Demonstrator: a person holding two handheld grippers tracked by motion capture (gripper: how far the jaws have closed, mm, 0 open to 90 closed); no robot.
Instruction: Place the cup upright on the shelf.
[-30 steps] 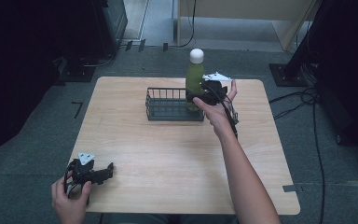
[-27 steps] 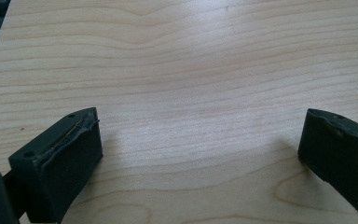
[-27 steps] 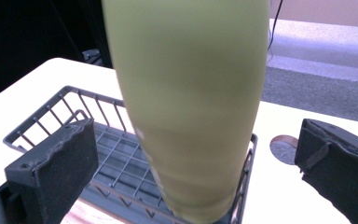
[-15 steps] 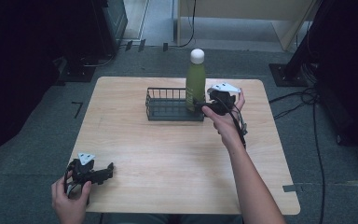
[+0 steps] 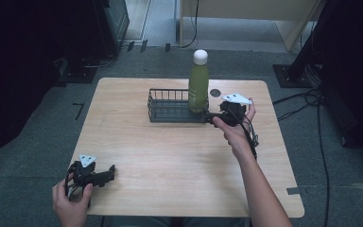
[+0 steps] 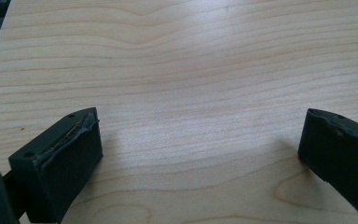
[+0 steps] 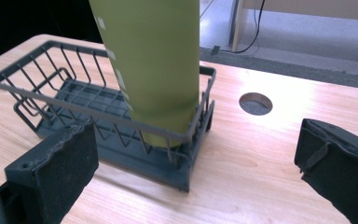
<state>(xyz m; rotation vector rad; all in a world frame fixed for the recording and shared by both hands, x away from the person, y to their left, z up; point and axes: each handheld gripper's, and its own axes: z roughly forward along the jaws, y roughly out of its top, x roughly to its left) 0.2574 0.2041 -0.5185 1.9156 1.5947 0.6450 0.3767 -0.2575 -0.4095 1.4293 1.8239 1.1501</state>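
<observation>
Near left corner of the table (image 5: pixel 170 161): left gripper (image 5: pixel 105 174) resting low over bare wood, jaws spread wide, nothing between them, idle. Broad open wood from there toward the middle and right, free for any sweep.

Far middle: wire basket (image 5: pixel 170 105) lying crosswise, left part bare. Green bottle (image 5: pixel 198 85) standing upright in the basket's right end, close against the end wall, white cap up.

Just right of the basket: right gripper (image 5: pixel 209 116), jaws gaping wide, gripping nothing, tips close by the basket's right end, bottle ahead of them yet outside the gap. Judged step: bottle set in place, release made, hand at the point of pulling clear. Next move likely calling for a straight retreat toward the near right, jaws kept open, no brush against the wire rim, lest the tall bottle tip.

Further right: small round hole (image 7: pixel 255 103) in the tabletop, then a strip of bare wood up to the right edge; less room there than on the near side.
</observation>
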